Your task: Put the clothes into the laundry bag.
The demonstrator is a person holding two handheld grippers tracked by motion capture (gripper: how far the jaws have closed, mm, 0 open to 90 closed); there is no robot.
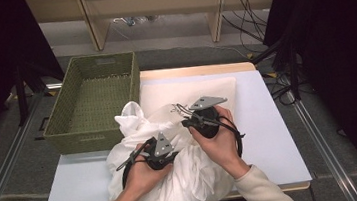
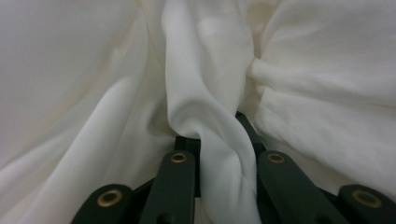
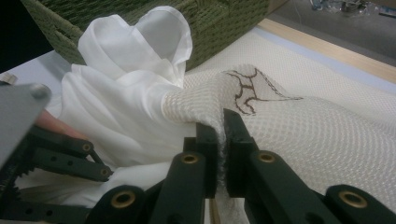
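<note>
The white cloth is lying nearest the camera, heaped in a soft crumpled mound at the near edge of the bench and spilling over that edge toward the person. It is the largest thing in hand, and its top is rising in a loose peak beside the near right corner of the green woven basket, which is sitting at the far left corner of the bench. Under and beyond the mound, a cream mesh fabric with a brown stitched mark is spreading flat toward the far right part of the bench.

The left gripper is sitting low on the mound, close to the near edge, and its jaws are closing on a ridge of the white cloth; in the left gripper view that fold is running straight up between the two jaws, its long axis lying along them, though the pads themselves are hidden under the fabric. The right gripper is sitting farther in, toward the middle of the bench, with its jaws pressed together on a raised edge of the mesh fabric, pinching it into a small tent.

The relation that matters is this: the two layers are overlapping, the white cloth lying to the left of the mesh grip and on top of it. Parting them would probably call for the hands to draw in opposite directions, the left being the nearer to the basket.
</note>
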